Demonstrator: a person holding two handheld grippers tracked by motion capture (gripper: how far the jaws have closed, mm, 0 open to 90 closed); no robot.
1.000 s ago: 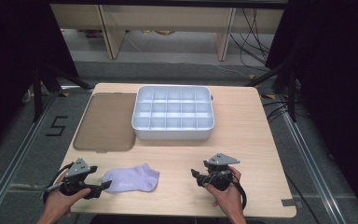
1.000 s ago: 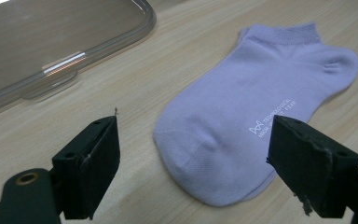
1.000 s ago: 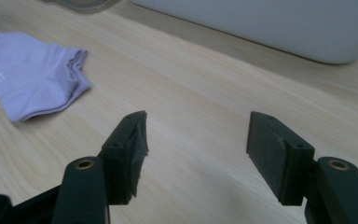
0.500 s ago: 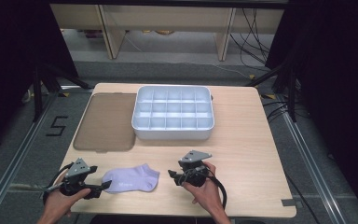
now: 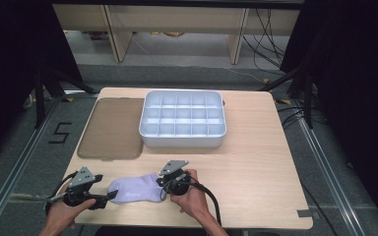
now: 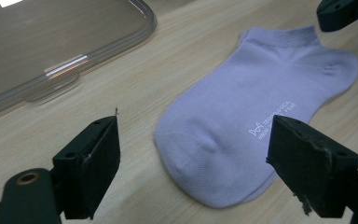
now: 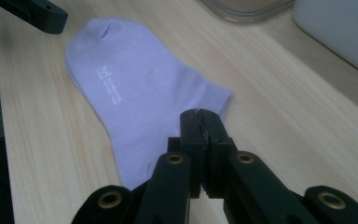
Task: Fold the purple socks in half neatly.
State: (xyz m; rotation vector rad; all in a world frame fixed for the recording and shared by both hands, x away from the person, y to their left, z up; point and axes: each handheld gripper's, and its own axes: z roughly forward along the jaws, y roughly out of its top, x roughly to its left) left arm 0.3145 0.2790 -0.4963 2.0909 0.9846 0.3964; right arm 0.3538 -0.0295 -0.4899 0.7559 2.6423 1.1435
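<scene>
We see purple sock flat on bench, between our two grippers. Left gripper: jaws spread wide, sock toe just ahead of and between them, pads not touching it. Right gripper: jaws have just been closing, now pressed together with nothing between them; tips over sock's ankle end, touching or not we cannot tell. Clear lid beyond left jaws; white divided tray well beyond right jaws, beside lid.
</scene>
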